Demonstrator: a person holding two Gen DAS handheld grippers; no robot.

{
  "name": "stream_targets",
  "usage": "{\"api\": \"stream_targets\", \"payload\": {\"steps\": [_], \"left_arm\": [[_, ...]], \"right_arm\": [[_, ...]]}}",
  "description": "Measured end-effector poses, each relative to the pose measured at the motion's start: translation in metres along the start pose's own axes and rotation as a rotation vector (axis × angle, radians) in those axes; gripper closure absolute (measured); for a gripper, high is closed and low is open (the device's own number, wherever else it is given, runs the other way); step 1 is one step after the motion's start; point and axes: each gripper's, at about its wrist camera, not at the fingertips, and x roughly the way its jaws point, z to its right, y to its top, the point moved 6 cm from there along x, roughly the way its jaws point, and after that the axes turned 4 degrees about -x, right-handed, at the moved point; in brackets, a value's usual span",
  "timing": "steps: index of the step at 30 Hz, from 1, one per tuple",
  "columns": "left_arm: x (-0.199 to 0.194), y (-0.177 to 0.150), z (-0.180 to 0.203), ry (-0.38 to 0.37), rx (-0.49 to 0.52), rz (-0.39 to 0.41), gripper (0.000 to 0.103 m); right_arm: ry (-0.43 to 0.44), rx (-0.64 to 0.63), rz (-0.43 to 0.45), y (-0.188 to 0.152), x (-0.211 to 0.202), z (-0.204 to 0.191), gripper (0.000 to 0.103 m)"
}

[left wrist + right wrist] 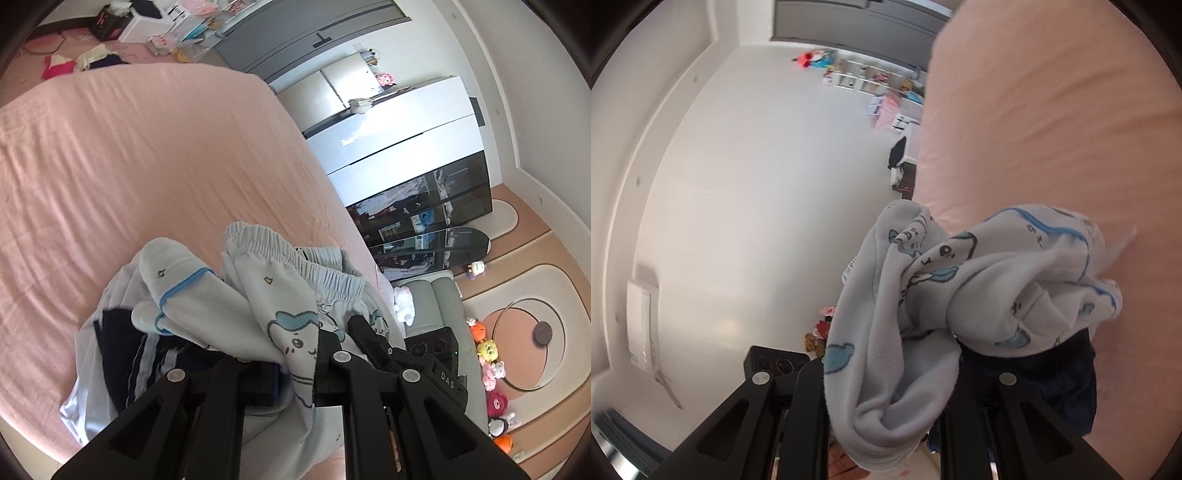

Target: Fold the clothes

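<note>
While cloth hides their tips, both the left tongs (295, 373) and right tongs (890, 384) clench the pale printed pyjamas (280, 306) over the pink bed (147, 166).

bed sheet (147, 166): open beyond | clothes pile (207, 314): blocks near edge

"DAS" on the black gripper body (445, 380)

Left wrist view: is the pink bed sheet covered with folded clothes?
No, the pink sheet is mostly bare; only a crumpled clothes pile sits near the gripper.
</note>
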Motion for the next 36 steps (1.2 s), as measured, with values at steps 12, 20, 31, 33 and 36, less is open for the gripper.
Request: {"api": "stream_targets", "payload": {"steps": [12, 20, 31, 33, 36], "left_arm": [[0.029, -0.001, -0.016, 0.046, 0.038, -0.086, 0.094], [0.017, -0.026, -0.055, 0.076, 0.006, -0.172, 0.094], [0.011, -0.047, -0.069, 0.105, 0.011, -0.198, 0.094], [0.012, -0.049, -0.071, 0.11, 0.014, -0.197, 0.093], [0.015, -0.053, -0.079, 0.116, -0.009, -0.202, 0.093]], "right_arm": [[0.017, 0.081, -0.011, 0.002, -0.001, 0.029, 0.089], [0.022, 0.183, -0.086, -0.058, 0.003, 0.065, 0.087], [-0.033, 0.192, -0.104, -0.083, 0.007, 0.083, 0.087], [-0.037, 0.191, -0.1, -0.084, 0.008, 0.086, 0.087], [-0.018, 0.243, -0.094, -0.088, 0.011, 0.099, 0.086]]}}
